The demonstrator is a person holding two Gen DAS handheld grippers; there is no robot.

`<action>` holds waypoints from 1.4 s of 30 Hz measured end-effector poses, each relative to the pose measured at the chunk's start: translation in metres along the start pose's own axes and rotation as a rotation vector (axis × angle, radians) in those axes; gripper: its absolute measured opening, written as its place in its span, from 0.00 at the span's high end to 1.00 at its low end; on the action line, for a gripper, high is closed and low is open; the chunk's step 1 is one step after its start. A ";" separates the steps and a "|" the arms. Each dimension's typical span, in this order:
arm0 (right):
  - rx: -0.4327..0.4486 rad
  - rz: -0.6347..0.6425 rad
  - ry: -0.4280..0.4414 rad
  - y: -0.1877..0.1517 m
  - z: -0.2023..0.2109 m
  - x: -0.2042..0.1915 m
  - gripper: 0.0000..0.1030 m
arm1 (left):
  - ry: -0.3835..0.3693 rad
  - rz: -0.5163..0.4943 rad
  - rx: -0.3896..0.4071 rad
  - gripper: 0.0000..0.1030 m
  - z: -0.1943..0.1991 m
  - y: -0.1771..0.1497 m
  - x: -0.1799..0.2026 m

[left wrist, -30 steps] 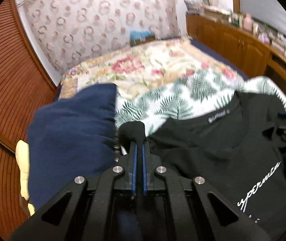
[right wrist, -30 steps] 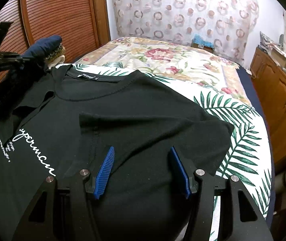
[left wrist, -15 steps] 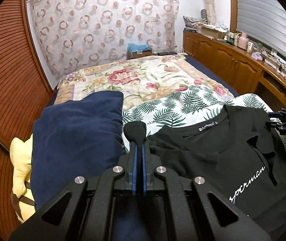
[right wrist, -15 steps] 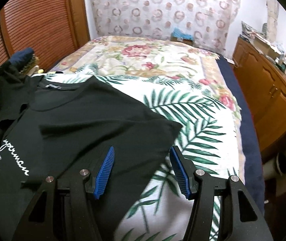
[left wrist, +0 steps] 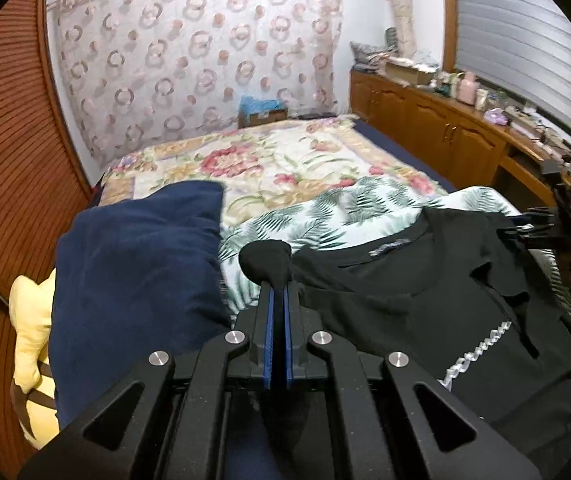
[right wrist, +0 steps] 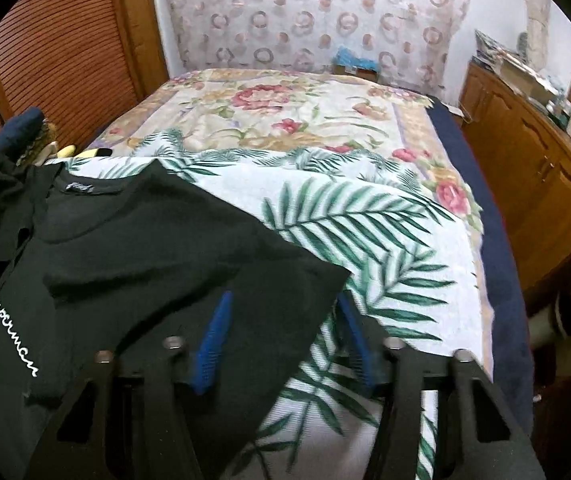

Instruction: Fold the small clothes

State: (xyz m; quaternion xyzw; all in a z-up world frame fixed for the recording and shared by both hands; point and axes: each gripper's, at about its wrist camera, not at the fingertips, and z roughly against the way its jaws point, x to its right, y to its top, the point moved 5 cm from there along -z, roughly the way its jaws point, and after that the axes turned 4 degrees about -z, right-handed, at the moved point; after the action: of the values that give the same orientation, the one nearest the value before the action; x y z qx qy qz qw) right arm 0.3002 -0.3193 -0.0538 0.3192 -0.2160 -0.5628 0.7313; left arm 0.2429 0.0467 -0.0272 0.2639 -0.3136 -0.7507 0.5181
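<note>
On the bed (right wrist: 425, 264), near the foot, the black T-shirt (right wrist: 165, 248) lies half-spread — left claw (left wrist: 278, 300) pinches its left sleeve tight, right claw (right wrist: 281, 320) gapes wide, holding nothing. One-sided tension could skew the fold.

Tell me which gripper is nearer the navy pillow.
Left. The left gripper, shut on the black T-shirt, sits right beside the navy pillow; the right gripper hangs open across the shirt.

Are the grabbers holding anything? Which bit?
The left gripper is shut on a pinch of the black T-shirt, a bunched fold by its sleeve edge. The right gripper is open, holding nothing.
</note>
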 end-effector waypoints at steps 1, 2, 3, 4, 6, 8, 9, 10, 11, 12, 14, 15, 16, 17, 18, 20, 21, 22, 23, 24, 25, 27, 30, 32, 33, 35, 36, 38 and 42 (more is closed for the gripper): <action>-0.002 0.013 0.012 -0.001 0.001 -0.003 0.70 | -0.012 -0.004 0.007 0.95 0.005 -0.002 0.005; -0.005 0.029 0.018 -0.001 0.001 -0.008 0.80 | -0.022 -0.012 0.013 0.95 0.009 -0.002 0.009; -0.005 0.047 0.018 -0.001 0.002 -0.013 0.89 | -0.031 -0.020 0.021 0.95 0.014 -0.003 0.015; -0.003 0.067 0.018 -0.002 0.003 -0.019 0.89 | -0.037 -0.024 0.026 0.95 0.018 -0.004 0.018; 0.029 0.075 0.008 -0.001 0.010 -0.023 0.92 | -0.048 -0.032 0.039 0.95 0.026 -0.005 0.025; 0.074 0.052 0.023 0.001 0.026 -0.028 0.93 | -0.054 -0.036 0.054 0.95 0.034 -0.006 0.029; 0.101 0.050 0.030 0.002 0.035 -0.031 0.93 | -0.053 -0.037 0.064 0.95 0.040 -0.007 0.030; 0.127 0.050 0.036 0.003 0.045 -0.034 0.93 | -0.050 -0.035 0.071 0.95 0.044 -0.007 0.031; 0.150 0.052 0.044 0.004 0.055 -0.037 0.93 | -0.045 -0.033 0.078 0.95 0.048 -0.008 0.031; 0.173 0.057 0.052 0.004 0.065 -0.041 0.93 | -0.043 -0.030 0.089 0.95 0.053 -0.009 0.030; 0.216 0.069 0.059 0.003 0.086 -0.048 0.93 | -0.043 -0.025 0.107 0.95 0.064 -0.012 0.029; 0.229 0.077 0.062 0.001 0.094 -0.050 0.93 | -0.042 -0.024 0.112 0.95 0.068 -0.013 0.029; 0.244 0.082 0.066 -0.002 0.103 -0.052 0.93 | -0.041 -0.025 0.118 0.95 0.073 -0.015 0.028; 0.258 0.088 0.073 -0.004 0.113 -0.055 0.93 | -0.038 -0.022 0.124 0.95 0.077 -0.016 0.028; 0.268 0.094 0.080 -0.006 0.120 -0.057 0.93 | -0.035 -0.019 0.128 0.95 0.080 -0.018 0.027; 0.291 0.105 0.086 -0.013 0.136 -0.061 0.93 | -0.032 -0.014 0.138 0.95 0.090 -0.022 0.026; 0.301 0.110 0.089 -0.018 0.143 -0.062 0.93 | -0.027 -0.013 0.143 0.95 0.096 -0.025 0.026; 0.307 0.114 0.091 -0.021 0.148 -0.063 0.93 | -0.025 -0.012 0.148 0.95 0.099 -0.027 0.026; 0.315 0.118 0.090 -0.025 0.153 -0.064 0.93 | -0.023 -0.012 0.153 0.95 0.105 -0.030 0.026; 0.320 0.120 0.089 -0.031 0.158 -0.064 0.93 | -0.020 -0.010 0.158 0.95 0.109 -0.032 0.027; 0.324 0.122 0.090 -0.037 0.161 -0.065 0.93 | -0.019 -0.006 0.164 0.95 0.115 -0.036 0.026; 0.332 0.126 0.090 -0.049 0.171 -0.065 0.93 | -0.020 0.009 0.174 0.95 0.127 -0.047 0.025; 0.323 0.117 0.083 -0.074 0.184 -0.062 0.93 | -0.032 0.034 0.174 0.95 0.135 -0.066 0.027; 0.320 0.112 0.105 -0.095 0.198 -0.064 0.93 | -0.023 0.040 0.175 0.95 0.142 -0.081 0.027; 0.316 0.110 0.110 -0.106 0.210 -0.067 0.93 | -0.023 0.052 0.176 0.95 0.147 -0.088 0.026; 0.305 0.104 0.114 -0.122 0.219 -0.067 0.93 | -0.027 0.071 0.180 0.95 0.153 -0.095 0.025; 0.297 0.098 0.113 -0.128 0.224 -0.067 0.93 | -0.024 0.080 0.181 0.95 0.156 -0.099 0.024; 0.290 0.090 0.112 -0.138 0.233 -0.066 0.93 | -0.018 0.087 0.184 0.95 0.162 -0.105 0.024; 0.282 0.083 0.100 -0.146 0.251 -0.063 0.93 | -0.019 0.095 0.201 0.95 0.178 -0.109 0.028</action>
State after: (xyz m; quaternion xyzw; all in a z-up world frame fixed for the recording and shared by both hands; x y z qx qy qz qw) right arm 0.0141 -0.3387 0.0218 0.4370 -0.2693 -0.4794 0.7118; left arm 0.0385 0.0849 0.0077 0.2920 -0.4044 -0.6927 0.5210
